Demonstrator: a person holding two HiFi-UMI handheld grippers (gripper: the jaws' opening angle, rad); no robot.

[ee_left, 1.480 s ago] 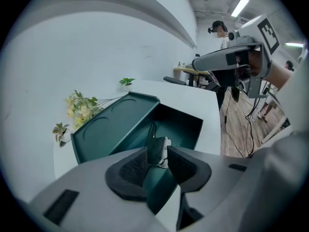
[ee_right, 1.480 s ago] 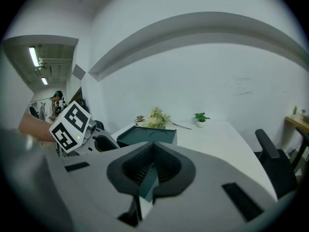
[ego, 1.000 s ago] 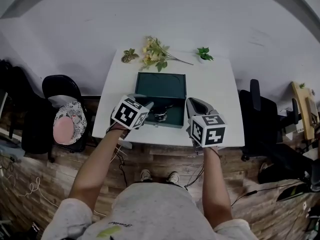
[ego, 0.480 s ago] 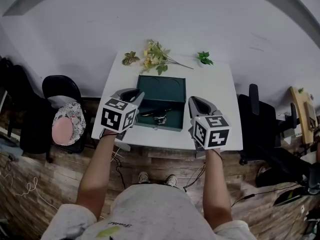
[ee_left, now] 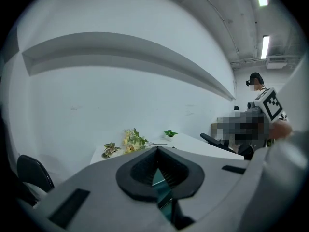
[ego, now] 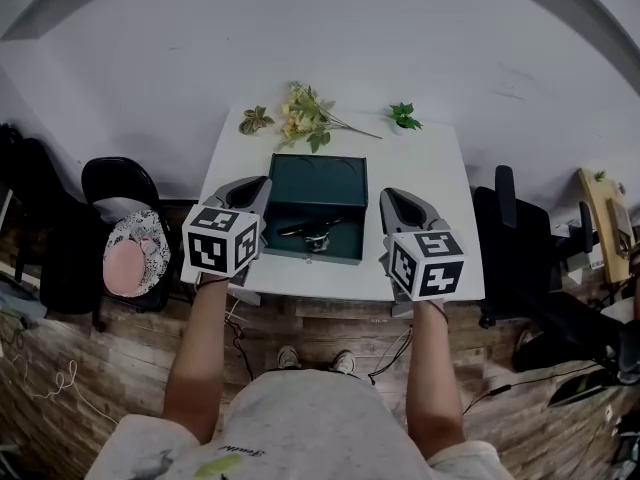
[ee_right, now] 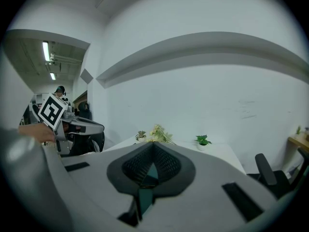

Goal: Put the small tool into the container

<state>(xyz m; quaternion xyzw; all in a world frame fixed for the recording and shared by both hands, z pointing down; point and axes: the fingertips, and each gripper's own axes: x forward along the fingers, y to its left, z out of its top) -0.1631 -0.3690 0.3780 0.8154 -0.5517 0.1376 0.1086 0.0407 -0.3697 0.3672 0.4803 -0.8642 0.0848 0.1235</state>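
While the small shiny metal tool is seen inside the dark green open box, by its 6 o'clock edge, the grey left claw at 9 o'clock has just been closing and is pressed together on nothing; the grey right claw at 3 o'clock is held closed, empty.

surface and material findings
container: dark green, smooth, satin sheen, material not determinable. small tool: bright glossy metal. table: white, smooth, matt. floor: wood planks, worn, uneven in tone. right gripper: matt grey plastic shell, pads black and ribbed. chair cushion: patterned cloth.
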